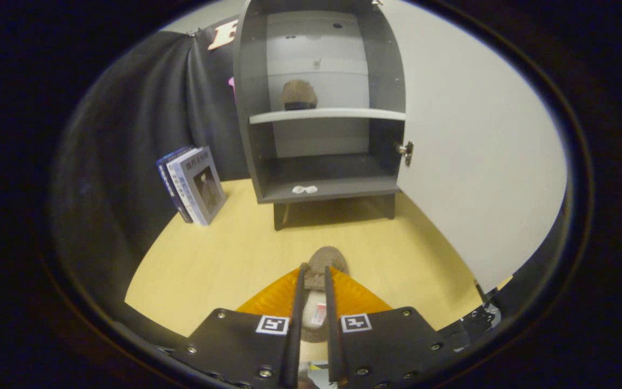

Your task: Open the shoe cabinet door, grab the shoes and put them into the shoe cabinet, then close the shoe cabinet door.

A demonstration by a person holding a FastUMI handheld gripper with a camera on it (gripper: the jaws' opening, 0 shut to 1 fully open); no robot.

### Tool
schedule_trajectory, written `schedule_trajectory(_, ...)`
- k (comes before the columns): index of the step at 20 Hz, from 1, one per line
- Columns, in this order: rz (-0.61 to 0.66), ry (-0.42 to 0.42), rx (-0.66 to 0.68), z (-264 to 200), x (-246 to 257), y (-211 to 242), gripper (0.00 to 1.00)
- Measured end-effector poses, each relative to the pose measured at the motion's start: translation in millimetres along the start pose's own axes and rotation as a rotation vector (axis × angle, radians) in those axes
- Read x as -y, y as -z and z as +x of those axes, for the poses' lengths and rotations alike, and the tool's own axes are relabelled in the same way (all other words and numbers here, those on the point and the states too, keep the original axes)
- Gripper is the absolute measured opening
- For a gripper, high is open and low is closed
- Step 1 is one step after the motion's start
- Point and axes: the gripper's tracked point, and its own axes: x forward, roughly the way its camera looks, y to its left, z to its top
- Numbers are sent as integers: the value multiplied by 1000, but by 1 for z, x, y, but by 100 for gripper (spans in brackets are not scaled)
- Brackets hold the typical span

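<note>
My tool [315, 281] has its two fingers drawn close together on a brown slipper-like shoe [326, 260], one finger along each flank of it, so I read this as a pinch on the shoe; its toe pokes out just ahead of the fingertips and its pale insole lies between the fingers. I cannot tell whether the shoe is lifted or lies on the counter [224, 254].

Beyond the shoe, across a stretch of bare counter, stands the grey shoe cabinet [319, 108]. Its white door [478, 140] is swung wide open to the right, so I judge the first step done. On the upper shelf [327, 114] sits a second brown shoe [298, 95], toward the back, which I take to be the first of the pair already stowed. The bottom compartment holds no shoe, just a small white scrap [304, 189] at its front lip.

So I put the task a little past halfway: door open, one shoe in, one shoe in my grip. What is left, by my reckoning, is carrying this shoe into the cabinet, letting go, and swinging the door shut.

Count: two shoes, one cabinet with one door and two compartments, and a few books [192, 185] leaning left of the cabinet, roughly three, though the exact number is hard to tell.
</note>
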Motion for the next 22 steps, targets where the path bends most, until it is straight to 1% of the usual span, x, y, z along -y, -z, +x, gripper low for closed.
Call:
schedule_trajectory(5,-31,11,-144,53,-20,60,21)
schedule_trajectory(8,-51,24,-203,78,-24,84,21)
schedule_trajectory(12,-54,55,-251,100,-20,102,21)
schedule_trajectory(16,-112,74,-229,108,-19,101,21)
schedule_trajectory(17,-118,95,-232,106,-14,103,21)
schedule_trajectory(18,-115,94,-245,109,-16,101,7)
schedule_trajectory(21,-103,97,-274,109,-13,100,7)
schedule_trajectory(22,-91,104,-278,106,-13,99,1)
